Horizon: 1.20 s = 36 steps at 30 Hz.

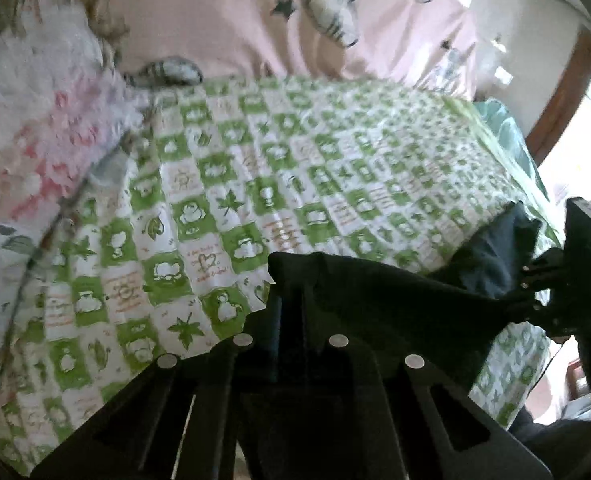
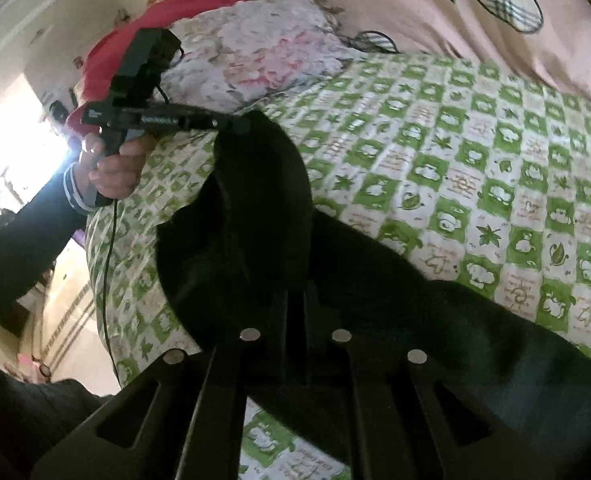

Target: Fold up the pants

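Note:
The black pants point(image 1: 375, 292) hang in the air above a bed with a green-and-white checked cover point(image 1: 255, 184). My left gripper point(image 1: 291, 280) is shut on one edge of the pants. My right gripper point(image 2: 295, 292) is shut on another edge of the pants point(image 2: 247, 216). In the left wrist view the right gripper point(image 1: 531, 280) shows at the right, pinching the cloth. In the right wrist view the left gripper point(image 2: 239, 124) shows at upper left, held by a hand, pinching a corner. The cloth sags between the two grippers and hides the fingertips.
A floral pillow point(image 1: 35, 128) and a pink quilt with plaid patches point(image 1: 255, 20) lie at the head of the bed. A red cushion point(image 2: 143, 28) sits behind the pillow. A black cable point(image 2: 109, 264) hangs from the left gripper. The bed's edge point(image 2: 107, 280) is at the left.

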Each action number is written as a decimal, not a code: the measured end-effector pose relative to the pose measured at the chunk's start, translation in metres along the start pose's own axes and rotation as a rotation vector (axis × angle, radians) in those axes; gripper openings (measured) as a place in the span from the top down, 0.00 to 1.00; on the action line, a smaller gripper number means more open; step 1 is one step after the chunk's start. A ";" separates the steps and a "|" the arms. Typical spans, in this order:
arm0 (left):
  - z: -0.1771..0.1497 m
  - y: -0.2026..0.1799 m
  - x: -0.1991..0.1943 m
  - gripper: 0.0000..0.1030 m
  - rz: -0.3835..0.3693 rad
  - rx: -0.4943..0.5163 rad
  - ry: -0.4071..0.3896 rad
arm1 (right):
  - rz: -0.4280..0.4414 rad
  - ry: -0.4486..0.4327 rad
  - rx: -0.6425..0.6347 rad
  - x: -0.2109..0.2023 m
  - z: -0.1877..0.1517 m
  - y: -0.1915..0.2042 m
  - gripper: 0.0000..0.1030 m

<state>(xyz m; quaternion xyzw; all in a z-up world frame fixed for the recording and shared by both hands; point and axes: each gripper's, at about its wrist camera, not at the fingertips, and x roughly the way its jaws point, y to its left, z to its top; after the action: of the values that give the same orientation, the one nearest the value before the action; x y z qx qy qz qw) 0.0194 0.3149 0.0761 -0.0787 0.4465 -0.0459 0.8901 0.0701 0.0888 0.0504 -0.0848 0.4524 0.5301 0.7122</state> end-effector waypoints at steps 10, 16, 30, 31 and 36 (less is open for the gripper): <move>-0.058 -0.026 -0.043 0.96 0.042 0.008 -0.106 | 0.003 -0.003 -0.012 -0.002 -0.033 0.018 0.93; -0.094 -0.026 -0.049 0.96 0.074 -0.050 -0.125 | 0.014 -0.007 -0.004 0.001 -0.042 0.022 0.94; -0.151 -0.010 -0.040 0.80 0.123 -0.298 -0.071 | 0.097 -0.031 0.055 0.001 -0.057 0.025 0.80; -0.155 -0.009 -0.044 0.62 0.111 -0.333 -0.074 | 0.105 -0.032 0.064 0.001 -0.058 0.025 0.75; -0.162 -0.016 -0.068 0.29 0.110 -0.452 -0.138 | 0.115 -0.073 0.093 -0.008 -0.064 0.025 0.50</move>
<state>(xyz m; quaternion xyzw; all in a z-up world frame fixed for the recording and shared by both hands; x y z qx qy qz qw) -0.1519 0.2930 0.0373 -0.2546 0.3872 0.1092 0.8794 0.0135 0.0552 0.0286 -0.0061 0.4547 0.5513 0.6995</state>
